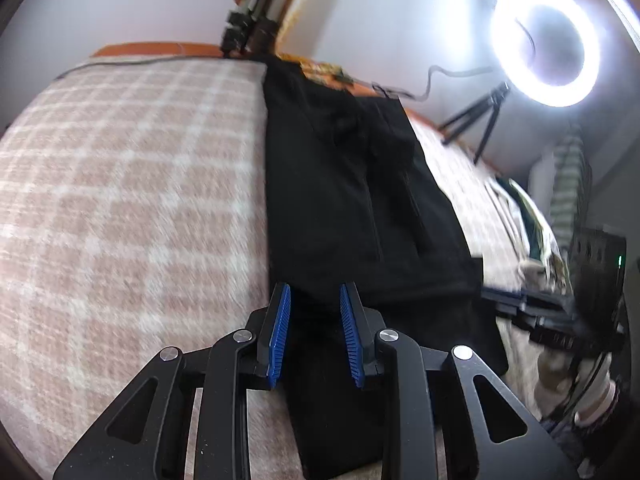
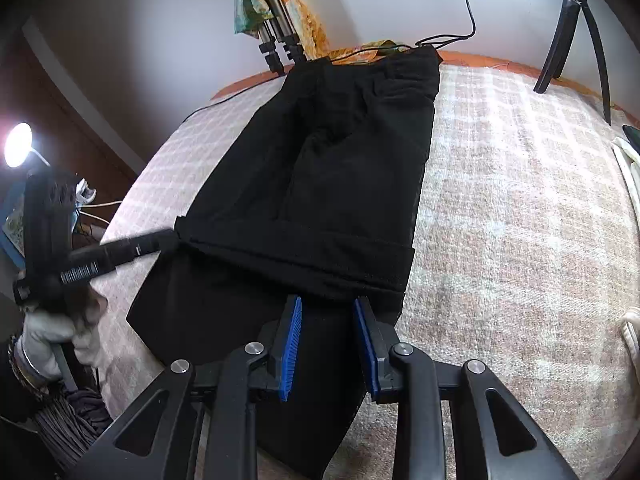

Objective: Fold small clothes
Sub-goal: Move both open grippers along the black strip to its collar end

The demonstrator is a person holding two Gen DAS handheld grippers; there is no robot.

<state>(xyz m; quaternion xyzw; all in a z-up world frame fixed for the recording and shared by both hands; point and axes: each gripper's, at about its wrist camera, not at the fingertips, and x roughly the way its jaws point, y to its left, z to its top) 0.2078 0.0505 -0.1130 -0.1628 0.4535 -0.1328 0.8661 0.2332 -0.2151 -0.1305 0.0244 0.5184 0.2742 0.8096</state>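
A: Starting at the left, what do you see?

B: In the right wrist view a gloved hand (image 2: pixel 48 332) holds the left gripper (image 2: pixel 170 240), whose tips sit at the left corner of the folded edge of the black trousers (image 2: pixel 332 168). In the left wrist view its blue pads (image 1: pixel 280 332) stand a little apart over the dark cloth; whether they pinch any of it, I cannot tell.

A: And the trousers themselves?

B: They lie flat on a bed under a pink checked blanket (image 2: pixel 520 200), the waistband at the far end near a tripod's legs (image 2: pixel 276 48), the near part doubled back so a folded band runs crosswise.

A: Further right?

B: The right gripper (image 2: pixel 328 324) hangs over the near right end of that band, its jaws narrowly parted, with black cloth seen between them but not clearly pressed. A ring light (image 1: pixel 546 42) on a small tripod glows beyond the bed.
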